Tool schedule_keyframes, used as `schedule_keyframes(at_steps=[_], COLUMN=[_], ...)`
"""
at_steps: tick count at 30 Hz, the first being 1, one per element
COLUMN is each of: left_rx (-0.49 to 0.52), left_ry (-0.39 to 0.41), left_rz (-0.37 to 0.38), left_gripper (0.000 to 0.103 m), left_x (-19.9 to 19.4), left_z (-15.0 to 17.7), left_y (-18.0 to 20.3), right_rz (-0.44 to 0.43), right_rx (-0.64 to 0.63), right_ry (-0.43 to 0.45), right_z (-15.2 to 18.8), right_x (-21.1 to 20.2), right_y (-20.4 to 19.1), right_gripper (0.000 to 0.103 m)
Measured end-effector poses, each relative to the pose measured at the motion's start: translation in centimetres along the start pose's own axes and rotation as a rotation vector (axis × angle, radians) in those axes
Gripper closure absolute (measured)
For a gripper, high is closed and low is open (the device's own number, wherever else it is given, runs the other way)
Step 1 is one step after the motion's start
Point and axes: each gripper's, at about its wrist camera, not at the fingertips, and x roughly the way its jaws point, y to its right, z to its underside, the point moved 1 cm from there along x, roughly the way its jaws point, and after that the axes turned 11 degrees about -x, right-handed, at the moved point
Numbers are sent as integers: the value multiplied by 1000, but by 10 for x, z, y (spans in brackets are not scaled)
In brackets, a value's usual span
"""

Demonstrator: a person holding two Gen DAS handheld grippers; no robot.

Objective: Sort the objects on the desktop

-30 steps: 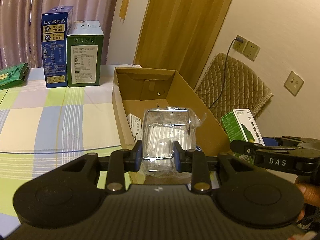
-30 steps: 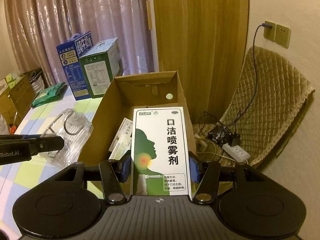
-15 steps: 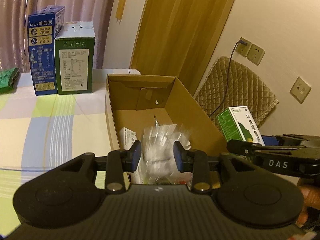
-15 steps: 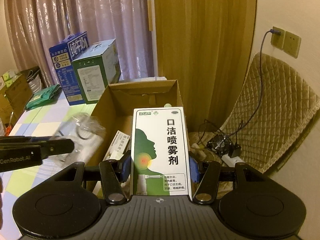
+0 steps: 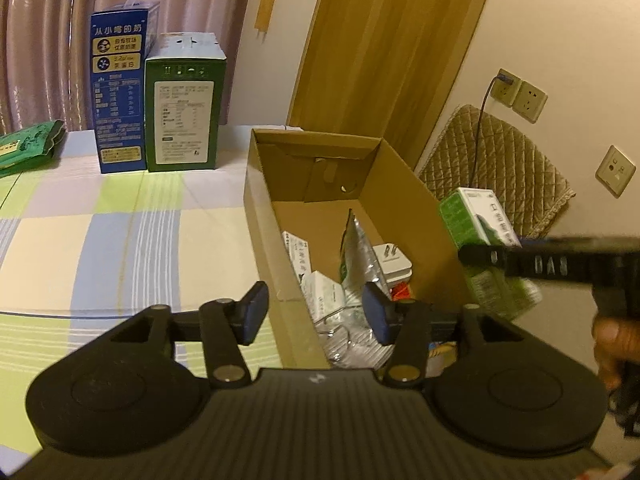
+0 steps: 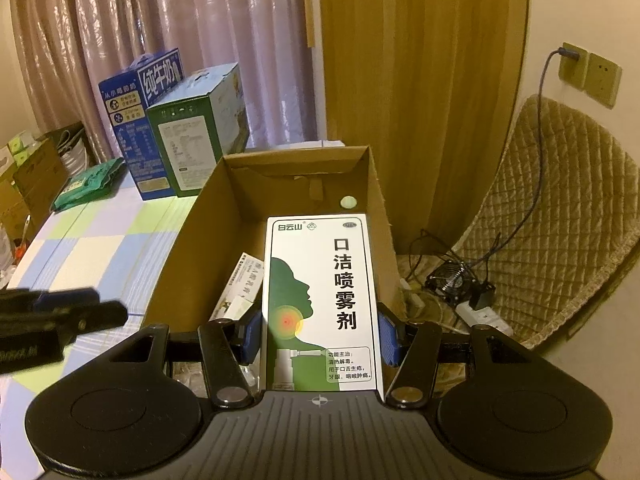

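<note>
My left gripper (image 5: 314,312) is open and empty over the near left wall of the brown cardboard box (image 5: 260,216). A clear plastic packet (image 5: 352,340) lies in the box below the right finger. The box also holds small white cartons (image 5: 298,254), a white plug (image 5: 394,260) and a silvery sachet (image 5: 356,252). My right gripper (image 6: 320,334) is shut on a green and white spray box (image 6: 322,304), held over the cardboard box (image 6: 192,240). That spray box (image 5: 480,224) and the right gripper show at the right of the left wrist view.
A blue milk carton (image 5: 120,96) and a green carton (image 5: 184,104) stand at the back of the checked tablecloth (image 5: 100,240). A green packet (image 5: 28,148) lies far left. A quilted chair (image 6: 560,220), a power strip (image 6: 480,316) and cables are right of the box.
My left gripper opened and let go of the clear plastic packet, which dropped into the box. The right gripper moved closer over the box, still holding the spray box.
</note>
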Motion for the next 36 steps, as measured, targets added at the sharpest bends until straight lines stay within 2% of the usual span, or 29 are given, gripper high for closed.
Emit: schedule_keyframes(at_steps=[2,3,4,6,11,14,18,20,28,33,36], left_rx=[2,3,6,18,18,20,26,25,7,24,33], left_ry=[5,8,14,28,48,61,34,16,8,-15,-2], left_rz=[-8,-10,-14,-26,-39,-60,-101,-127,-127,-175,-205], left_gripper=[44,35,24,15,1,1,1,1,1,1,1], left_x=[-3,-4,-6,-11,-26,-37,-50,-56,-89,-105,-117], left_z=[3,4,6,9,21,29,42,48,67,77,83], left_y=[-2,-2,-2,-2,-2,1,6,8,19,24,27], right_rz=[-9,-13,-11,4,-2,0,3,14,28,39,54], right_rx=[0,2,7,14,33,61,74,63,83,96,99], right_ry=[17,20,27,51,53,45,17,6,-13,-11,-1], right_z=[-6,-10,-13,-15,-2,13,35,46,88,104,109], right_x=[3,4,4,-2,-16,-26,-39,-49,-89,-116,-130], right_y=[1,2,3,5,5,4,-4,-9,-26,-33,-37], right_gripper=[49,43,31,22,15,9,2,2,2,2,2])
